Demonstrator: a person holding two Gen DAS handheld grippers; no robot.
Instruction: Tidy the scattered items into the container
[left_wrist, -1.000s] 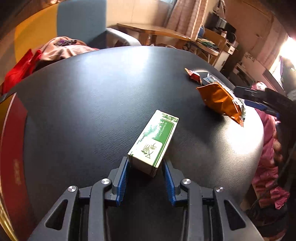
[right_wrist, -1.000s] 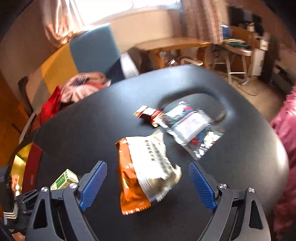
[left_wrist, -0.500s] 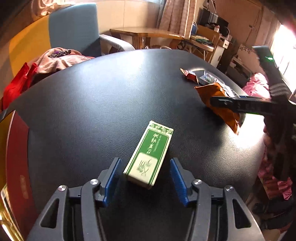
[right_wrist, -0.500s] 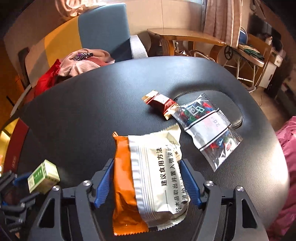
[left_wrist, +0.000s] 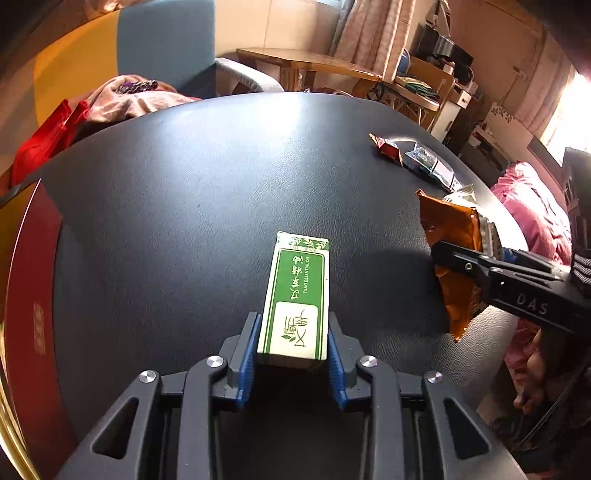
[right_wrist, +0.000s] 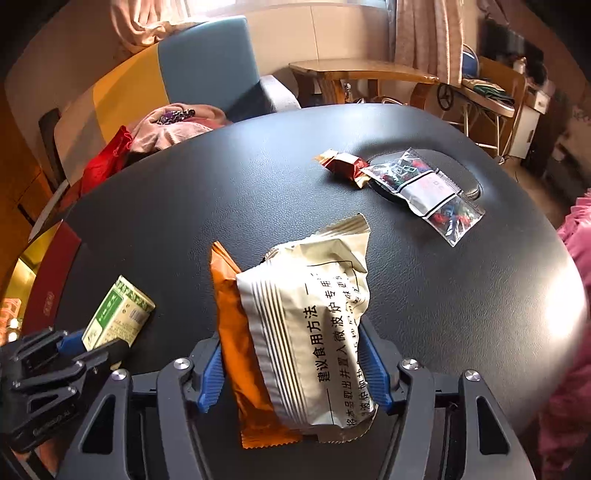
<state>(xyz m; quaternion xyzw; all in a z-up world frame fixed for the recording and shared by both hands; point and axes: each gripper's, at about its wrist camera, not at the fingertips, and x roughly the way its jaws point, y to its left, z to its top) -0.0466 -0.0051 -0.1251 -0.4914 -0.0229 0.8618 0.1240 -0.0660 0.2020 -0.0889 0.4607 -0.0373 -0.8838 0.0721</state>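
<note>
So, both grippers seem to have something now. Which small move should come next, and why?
Probably lift both and carry them left toward the red container. The left gripper is shut on the green box, the right gripper on the snack bag.

Left gripper (left_wrist: 291, 350): jaws, apart half a second ago, now closed against both long sides of green box (left_wrist: 295, 299); box squared up in line with fingers. Right gripper (right_wrist: 293, 373): jaws, wide open one second ago, now pressed into orange-and-cream snack packet (right_wrist: 295, 332); packet bunched and creased, far end apparently raised off black table (right_wrist: 443, 314), contact hard to judge.
</note>
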